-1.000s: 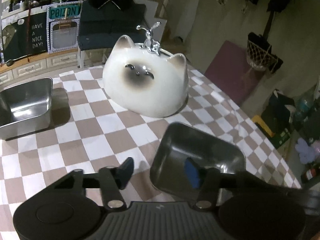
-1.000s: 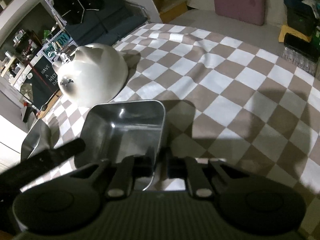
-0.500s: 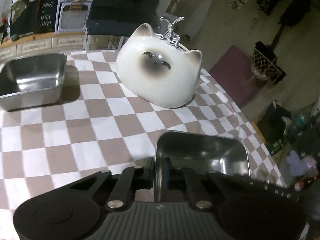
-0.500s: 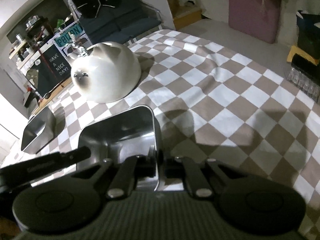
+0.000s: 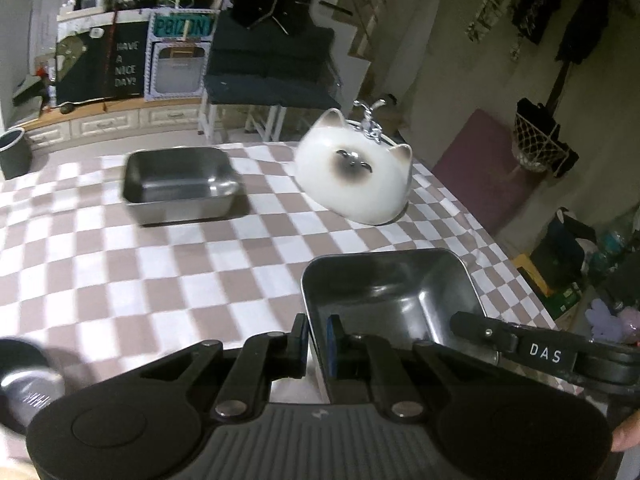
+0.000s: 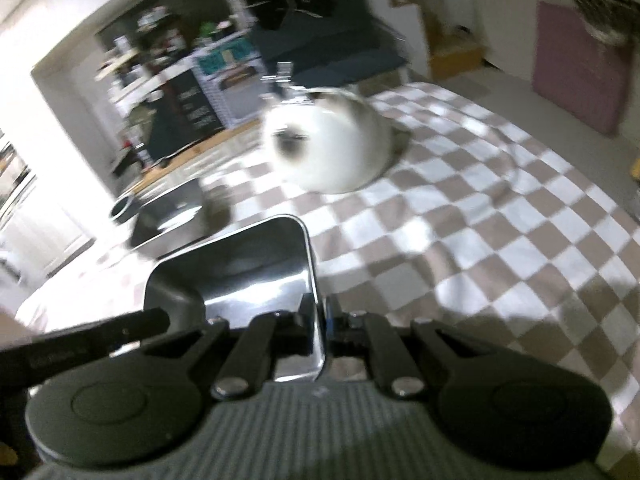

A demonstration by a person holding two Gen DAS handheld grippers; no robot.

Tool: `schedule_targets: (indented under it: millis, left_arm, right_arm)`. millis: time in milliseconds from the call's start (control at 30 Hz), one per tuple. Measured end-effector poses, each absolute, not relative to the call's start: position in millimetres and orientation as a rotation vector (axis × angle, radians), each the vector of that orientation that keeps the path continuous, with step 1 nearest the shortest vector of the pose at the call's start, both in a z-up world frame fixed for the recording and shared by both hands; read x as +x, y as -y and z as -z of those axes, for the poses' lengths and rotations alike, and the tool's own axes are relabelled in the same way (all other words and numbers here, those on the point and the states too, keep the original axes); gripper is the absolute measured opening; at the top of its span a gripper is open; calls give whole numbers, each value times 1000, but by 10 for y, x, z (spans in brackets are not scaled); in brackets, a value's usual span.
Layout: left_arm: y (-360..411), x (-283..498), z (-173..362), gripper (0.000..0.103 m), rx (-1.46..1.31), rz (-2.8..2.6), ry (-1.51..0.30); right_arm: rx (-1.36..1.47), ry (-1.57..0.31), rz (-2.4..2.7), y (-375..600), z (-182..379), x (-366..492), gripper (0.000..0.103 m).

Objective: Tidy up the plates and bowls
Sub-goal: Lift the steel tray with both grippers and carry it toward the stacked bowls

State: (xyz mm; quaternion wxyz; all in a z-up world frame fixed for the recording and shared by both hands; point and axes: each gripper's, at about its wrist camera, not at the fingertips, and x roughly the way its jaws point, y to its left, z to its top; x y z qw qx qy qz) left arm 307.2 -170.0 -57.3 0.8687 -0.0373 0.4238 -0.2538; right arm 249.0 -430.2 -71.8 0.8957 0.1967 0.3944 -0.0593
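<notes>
- Checked cloth, brown and white, covers the table (image 5: 168, 280), the largest thing in view.
- White ceramic cat figure (image 5: 354, 178) sits at about 1 o'clock in the left view, well apart from both trays.
- Steel far tray (image 5: 180, 184) rests on the cloth at 11 o'clock, open side up, empty as far as I can see.
- Steel near tray (image 5: 390, 300), rectangular with rounded corners and a mirror-bright inside, sits at 5 o'clock, carried between both grippers and seemingly lifted off the cloth.
- It looks thin, stiff and light; the polished wall is slippery, so the rim is the place to hold, opposite edges for balance.
- Left gripper (image 5: 318, 334) has its jaws pinching the tray's left wall, one finger inside, one outside.
- Right gripper (image 6: 320, 314) pinches the opposite wall the same way; that view is blurred.
- Stacking it into the far tray looks the likely aim.
</notes>
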Motion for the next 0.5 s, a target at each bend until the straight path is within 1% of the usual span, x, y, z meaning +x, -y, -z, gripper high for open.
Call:
schedule_targets:
  millis: [167, 333, 500]
  left_arm:
    - [1428, 2759, 573, 10, -81, 515, -921]
    - [1307, 2561, 758, 11, -109, 518, -1017]
    - [1329, 2471, 787, 11, -63, 522, -1021]
  right_arm:
    - [311, -859, -1, 4048, 638, 2347, 7]
    - [255, -918, -34, 3886, 646, 2267, 7]
    - [229, -956, -15, 3787, 681, 2200, 7]
